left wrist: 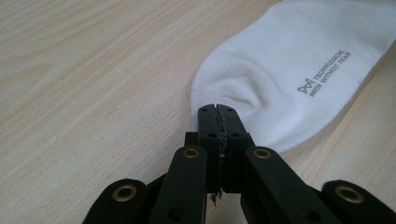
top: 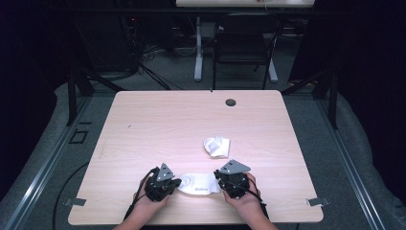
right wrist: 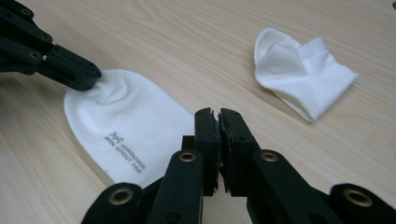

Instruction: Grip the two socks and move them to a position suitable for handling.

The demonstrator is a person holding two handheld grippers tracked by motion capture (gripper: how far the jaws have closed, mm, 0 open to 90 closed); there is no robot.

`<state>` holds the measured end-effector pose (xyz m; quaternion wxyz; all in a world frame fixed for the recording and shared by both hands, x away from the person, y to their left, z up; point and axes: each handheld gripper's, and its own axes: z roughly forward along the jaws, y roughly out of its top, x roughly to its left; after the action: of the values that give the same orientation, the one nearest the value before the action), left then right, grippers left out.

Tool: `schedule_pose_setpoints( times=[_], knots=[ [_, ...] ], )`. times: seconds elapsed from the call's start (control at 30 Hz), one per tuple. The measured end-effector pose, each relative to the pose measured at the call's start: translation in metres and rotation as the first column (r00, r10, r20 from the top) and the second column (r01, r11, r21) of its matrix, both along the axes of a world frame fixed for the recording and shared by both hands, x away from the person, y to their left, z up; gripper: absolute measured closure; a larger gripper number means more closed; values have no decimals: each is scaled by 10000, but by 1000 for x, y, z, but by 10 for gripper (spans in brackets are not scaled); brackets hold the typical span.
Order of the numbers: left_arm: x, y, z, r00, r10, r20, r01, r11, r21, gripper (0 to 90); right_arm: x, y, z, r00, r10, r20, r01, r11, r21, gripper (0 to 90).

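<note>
At the near edge of the wooden table (top: 143, 120), a flat white sock (top: 198, 184) lies stretched between the two hand-held tools. The left gripper (top: 175, 182) has its jaws clenched on the sock's rounded toe end, puckering the fabric there. The right gripper (top: 218, 178) has its jaws pressed together on the sock's opposite end. Grey lettering is printed on the sock. Farther off, right of centre, a second white sock (top: 217, 146) lies crumpled and folded, apart from both tools. A dark round grommet (top: 231, 102) sits near the far edge.

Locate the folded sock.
High view: the folded white sock lies mid-table, just beyond the flat printed sock stretched between both grippers, nearer the right gripper.
</note>
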<state>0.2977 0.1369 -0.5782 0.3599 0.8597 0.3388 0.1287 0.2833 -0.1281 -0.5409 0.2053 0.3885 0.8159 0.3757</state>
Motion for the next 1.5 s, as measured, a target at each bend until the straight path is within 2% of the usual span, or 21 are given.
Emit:
schedule_pose_setpoints(
  times=[0.23,0.3,0.47,0.57,0.6,0.63,0.7,0.73,0.8,0.93,1.07,1.13,1.23,1.5],
  knots=[
    [-1,1,0,9999,102,-98,-103,9999,-29,896,2,-14,-11,9981,-364,-492,360,9993,-106,858],
    [0,1,0,9999,95,-95,-96,9999,-29,896,2,-17,-18,9961,-476,-743,456,9985,-293,854],
    [-1,2,0,9999,83,-100,-84,10000,-19,895,2,-19,-19,9939,-535,-969,513,9984,-249,835],
    [-1,1,1,9999,78,-99,-78,10000,-13,896,0,-22,-16,9941,-706,-821,691,9974,-208,822],
    [-1,1,1,9999,71,-102,-71,10000,-3,896,0,-23,-13,9949,-734,-692,730,9973,-75,821],
    [0,1,1,9999,69,-99,-69,10000,-2,896,-3,-23,-7,9964,-804,-272,808,9967,122,821],
    [-1,1,0,9999,81,-115,-81,10000,-20,895,-5,-22,-5,9967,-809,-114,812,9964,238,822],
    [-1,1,0,9999,80,-113,-80,10000,-22,896,-6,-21,-2,9976,-685,102,681,9970,380,824],
    [-1,1,1,9999,63,-90,-63,10000,12,896,-6,-16,-1,9987,-499,58,496,9978,445,824],
    [-1,1,0,9999,71,-109,-71,10000,-19,896,0,-5,-16,9991,-161,-381,151,9995,-266,822],
    [0,2,0,9999,69,-104,-70,10000,-47,896,5,-7,-23,9973,-341,-657,324,9991,-264,824],
    [0,2,0,9999,52,-92,-52,10000,-38,895,7,-12,-29,9948,-490,-892,443,9976,-534,828],
    [0,3,0,9999,35,-134,-36,10000,-54,895,9,-16,-33,9919,-603,-1117,537,9967,-614,832],
    [0,5,0,9995,-5,-329,-3,9997,-240,895,4,-19,-32,9911,-678,-1147,599,9956,-716,842]
  ],
)
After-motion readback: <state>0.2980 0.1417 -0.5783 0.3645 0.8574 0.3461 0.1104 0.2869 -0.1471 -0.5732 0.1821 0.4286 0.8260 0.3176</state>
